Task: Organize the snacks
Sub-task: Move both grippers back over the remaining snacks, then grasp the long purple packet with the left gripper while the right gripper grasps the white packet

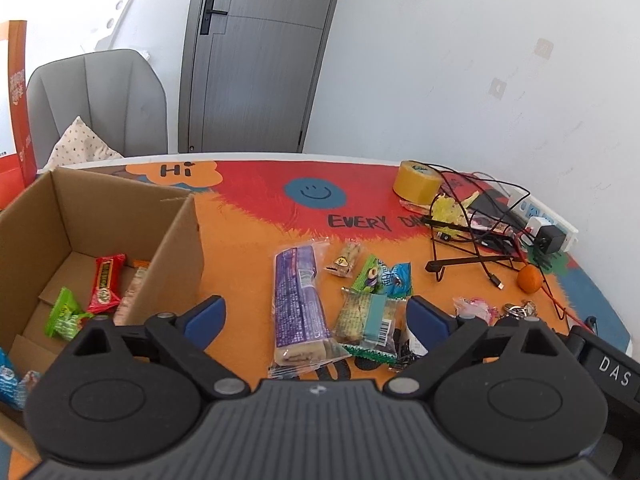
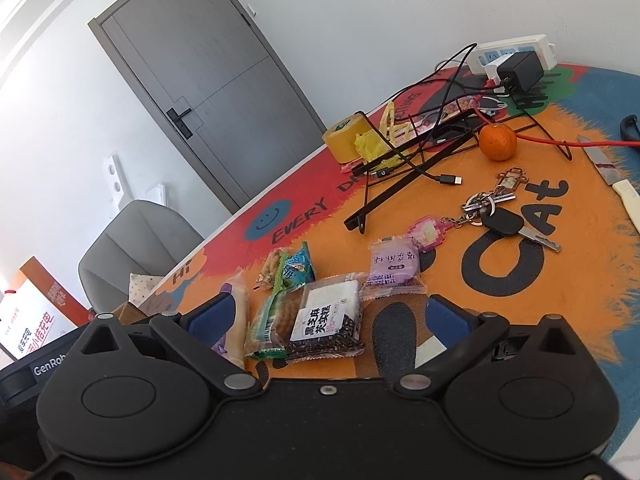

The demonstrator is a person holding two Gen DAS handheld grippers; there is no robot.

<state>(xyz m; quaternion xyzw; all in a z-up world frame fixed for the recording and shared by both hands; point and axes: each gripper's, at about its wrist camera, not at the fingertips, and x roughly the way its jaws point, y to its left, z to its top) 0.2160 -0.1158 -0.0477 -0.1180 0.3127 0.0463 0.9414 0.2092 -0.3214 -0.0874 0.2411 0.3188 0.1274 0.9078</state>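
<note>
Left wrist view: left gripper point(image 1: 314, 320) spread wide and empty, long purple packet point(image 1: 298, 300) and green-edged packet point(image 1: 366, 320) lying between its jaws. Cardboard box point(image 1: 176, 248) at left, three wrapped snacks counted inside. Right gripper point(image 2: 328, 316) likewise wide, black-and-white packet point(image 2: 324, 320) between jaws. Tape roll point(image 2: 344, 136), one orange point(image 2: 498, 142), keys point(image 2: 500, 216) beyond.

On my feeds I read "Hi" and "EVERY" on the tablecloth point(image 1: 256, 216), big "CAt" letters on it too in the right wrist view, "DAS" on the right gripper's body point(image 1: 614, 372), and "GenRob" on the left gripper's body point(image 2: 48, 368).
</note>
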